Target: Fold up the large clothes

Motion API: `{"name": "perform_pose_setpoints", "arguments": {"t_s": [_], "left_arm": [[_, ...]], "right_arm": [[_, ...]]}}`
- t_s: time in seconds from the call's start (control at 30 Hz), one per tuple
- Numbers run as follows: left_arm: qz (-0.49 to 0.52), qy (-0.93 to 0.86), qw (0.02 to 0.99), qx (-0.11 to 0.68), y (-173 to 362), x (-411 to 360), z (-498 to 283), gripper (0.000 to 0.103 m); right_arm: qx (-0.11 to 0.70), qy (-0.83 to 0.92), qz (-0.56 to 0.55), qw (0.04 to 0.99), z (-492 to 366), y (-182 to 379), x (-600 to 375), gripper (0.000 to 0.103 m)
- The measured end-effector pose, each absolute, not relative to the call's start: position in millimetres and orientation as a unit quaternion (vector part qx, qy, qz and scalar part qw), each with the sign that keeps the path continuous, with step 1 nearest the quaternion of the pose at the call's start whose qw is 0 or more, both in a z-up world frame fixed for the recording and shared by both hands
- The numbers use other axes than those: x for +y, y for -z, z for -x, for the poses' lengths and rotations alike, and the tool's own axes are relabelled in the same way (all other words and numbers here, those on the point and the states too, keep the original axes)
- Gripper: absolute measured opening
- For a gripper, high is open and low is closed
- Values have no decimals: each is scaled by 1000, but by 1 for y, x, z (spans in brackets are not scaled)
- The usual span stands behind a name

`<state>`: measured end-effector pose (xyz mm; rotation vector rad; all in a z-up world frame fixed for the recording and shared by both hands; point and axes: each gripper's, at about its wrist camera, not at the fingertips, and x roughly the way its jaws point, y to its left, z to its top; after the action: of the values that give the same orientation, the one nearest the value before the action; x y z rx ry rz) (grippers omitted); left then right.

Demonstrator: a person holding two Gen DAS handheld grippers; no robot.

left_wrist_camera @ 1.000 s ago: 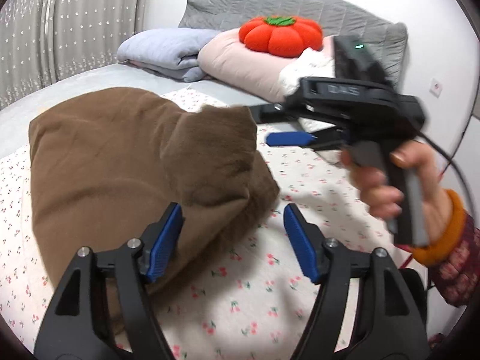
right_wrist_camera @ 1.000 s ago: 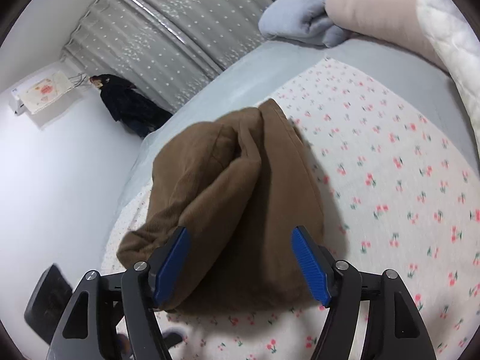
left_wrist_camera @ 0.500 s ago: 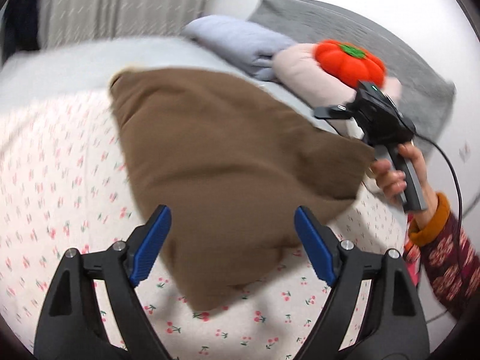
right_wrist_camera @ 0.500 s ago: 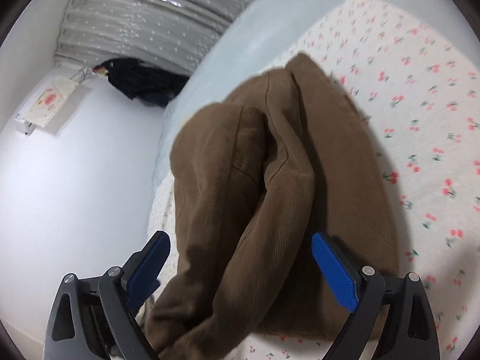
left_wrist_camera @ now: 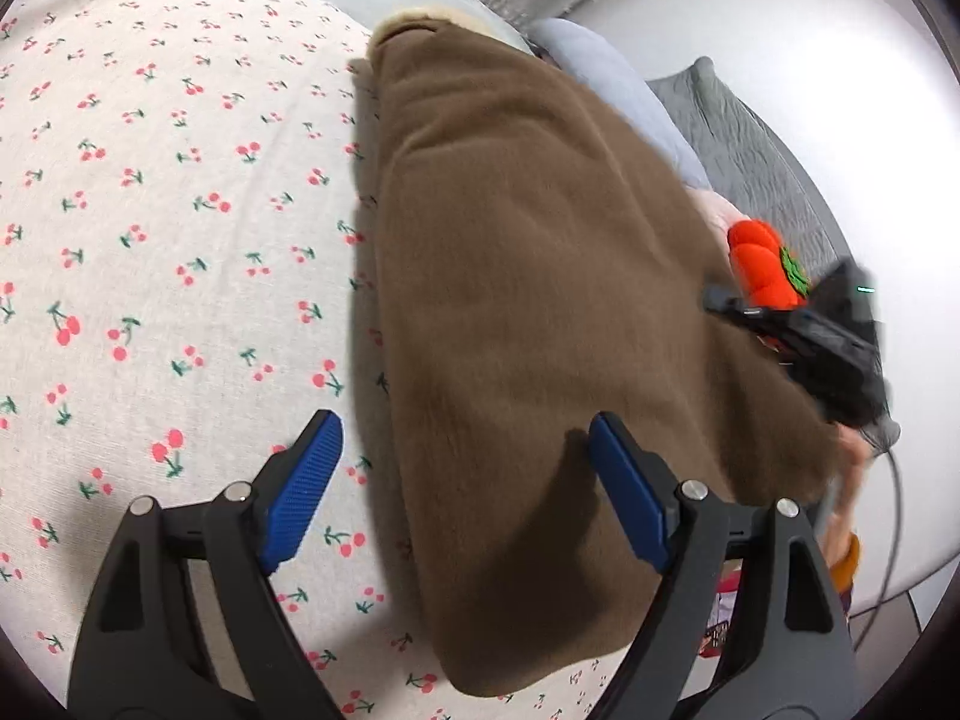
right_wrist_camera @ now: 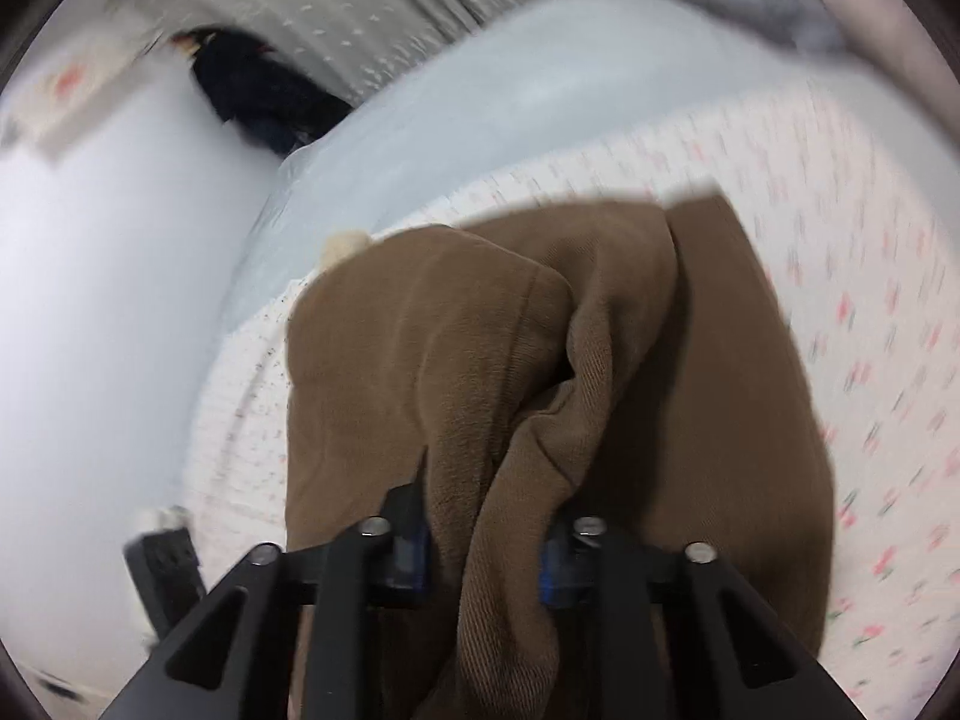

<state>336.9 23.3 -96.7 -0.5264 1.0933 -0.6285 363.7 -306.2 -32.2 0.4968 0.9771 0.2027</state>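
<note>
Between right gripper [right_wrist_camera: 483,564] fingers, brown garment [right_wrist_camera: 540,360] fold.

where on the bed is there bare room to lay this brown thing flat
Free: the cherry-print sheet left of the brown garment, and the plain grey bedding beyond it. Crowded: the head end, with the pumpkin cushion, pillows and right gripper.
</note>
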Motion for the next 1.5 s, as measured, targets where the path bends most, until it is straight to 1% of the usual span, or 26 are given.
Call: {"name": "perform_pose_setpoints", "arguments": {"t_s": [0.1, 0.17, 0.27, 0.37, 0.4, 0.43, 0.47, 0.5, 0.53, 0.57, 0.63, 0.7, 0.8, 0.87, 0.93, 0.97, 1.03, 1.1, 1.17, 1.23, 1.33, 1.4, 1.5], "left_arm": [[222, 290, 787, 498, 86, 18, -333, 84], [210, 297, 791, 492, 78, 13, -331, 84], [198, 309, 792, 489, 74, 4, -328, 84], [195, 319, 785, 495, 80, -7, -332, 84], [194, 317, 782, 500, 83, -14, -333, 84], [194, 317, 781, 502, 86, -17, -333, 84], [197, 319, 779, 503, 89, -19, -332, 84], [203, 320, 778, 501, 90, -20, -333, 84], [206, 321, 778, 500, 90, -21, -331, 84], [206, 321, 779, 499, 88, -22, -329, 84], [194, 314, 787, 495, 85, -22, -328, 84], [169, 316, 802, 479, 73, -25, -322, 84], [133, 319, 828, 442, 53, -34, -313, 84], [111, 333, 841, 412, 41, -46, -306, 84], [90, 361, 846, 381, 32, -59, -294, 84], [77, 375, 846, 372, 30, -68, -289, 84], [51, 400, 838, 367, 31, -84, -279, 84], [24, 417, 833, 364, 36, -95, -270, 84], [-11, 422, 839, 345, 43, -99, -260, 84], [-33, 432, 838, 332, 48, -97, -252, 84], [-64, 453, 832, 313, 61, -95, -236, 84], [-108, 450, 836, 294, 71, -99, -221, 84], [-172, 432, 843, 269, 73, -103, -204, 84]], "right_arm": [[412, -125, -248, 868, -343, -7, -316, 18], [395, -126, -261, 872, -333, -16, -334, 18], [390, -116, -290, 866, -319, -1, -376, 18], [415, -86, -298, 855, -310, 48, -403, 21], [432, -79, -296, 848, -302, 67, -407, 26], [449, -67, -293, 841, -302, 85, -408, 34], [463, -52, -286, 837, -295, 102, -407, 40], [468, -44, -279, 837, -292, 116, -407, 44], [460, -46, -284, 840, -285, 125, -409, 47], [454, -47, -292, 841, -282, 125, -411, 47], [440, -51, -301, 844, -272, 119, -417, 52], [429, -31, -272, 861, -260, 98, -413, 55], [384, -25, -206, 900, -237, 53, -396, 55], [345, -59, -174, 920, -218, 22, -379, 55], [325, -90, -137, 931, -211, 1, -354, 55], [322, -101, -118, 934, -209, -3, -342, 54], [321, -107, -68, 939, -208, -3, -319, 48], [336, -100, -26, 936, -208, 17, -307, 46], [353, -89, -12, 931, -203, 39, -308, 44], [381, -65, -16, 922, -200, 69, -320, 39], [393, -71, -95, 912, -194, 107, -351, 39], [389, -78, -156, 904, -190, 125, -366, 38], [368, -84, -212, 901, -180, 132, -378, 38]]}}
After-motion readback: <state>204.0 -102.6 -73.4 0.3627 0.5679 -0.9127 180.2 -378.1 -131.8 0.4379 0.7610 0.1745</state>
